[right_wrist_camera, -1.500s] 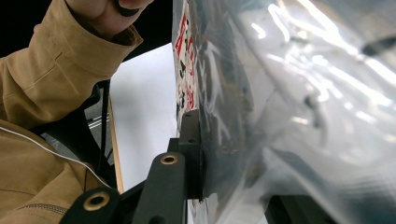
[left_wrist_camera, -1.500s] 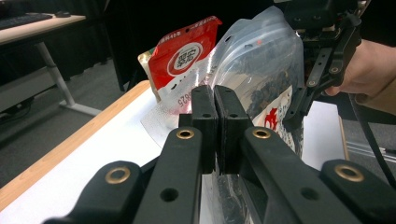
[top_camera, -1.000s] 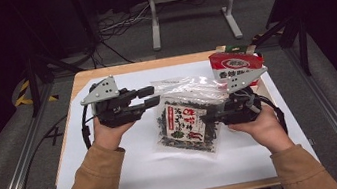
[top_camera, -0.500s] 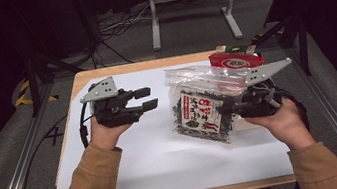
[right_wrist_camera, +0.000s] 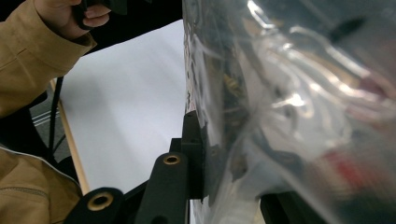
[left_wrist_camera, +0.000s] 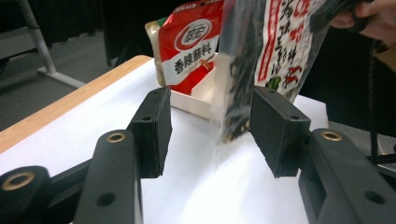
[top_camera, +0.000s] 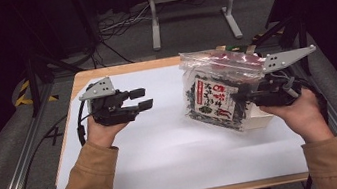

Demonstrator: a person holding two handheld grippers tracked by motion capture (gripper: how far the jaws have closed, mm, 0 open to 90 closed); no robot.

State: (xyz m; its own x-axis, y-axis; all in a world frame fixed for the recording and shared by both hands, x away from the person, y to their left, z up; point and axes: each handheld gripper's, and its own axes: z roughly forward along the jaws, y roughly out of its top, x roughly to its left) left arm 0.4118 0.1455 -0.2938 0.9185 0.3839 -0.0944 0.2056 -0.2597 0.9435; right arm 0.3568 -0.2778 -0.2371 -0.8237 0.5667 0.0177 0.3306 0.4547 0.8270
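My right gripper point(top_camera: 239, 98) is shut on a clear zip bag of dark dried seaweed point(top_camera: 211, 96) with a red and white label. It holds the bag up, tilted, over the right side of the table. In the right gripper view the bag point(right_wrist_camera: 289, 112) lies against my jaw, and the gripper point(right_wrist_camera: 210, 140) pinches its edge. My left gripper point(top_camera: 140, 99) is open over the left half of the sheet with nothing in it. In the left gripper view the gripper point(left_wrist_camera: 212, 133) frames the hanging bag point(left_wrist_camera: 261, 51), which is farther off.
A white paper sheet point(top_camera: 165, 150) covers the wooden table point(top_camera: 122, 70). A white open box point(left_wrist_camera: 201, 95) stands at the far right with a red snack packet point(left_wrist_camera: 189, 44) leaning in it. A corner of the box point(top_camera: 261, 122) pokes out under the bag. Metal rails run along both table sides.
My right gripper has lifted the seaweed bag and carried it right and up, so it now covers the red packet. The left gripper has stayed in place, open.
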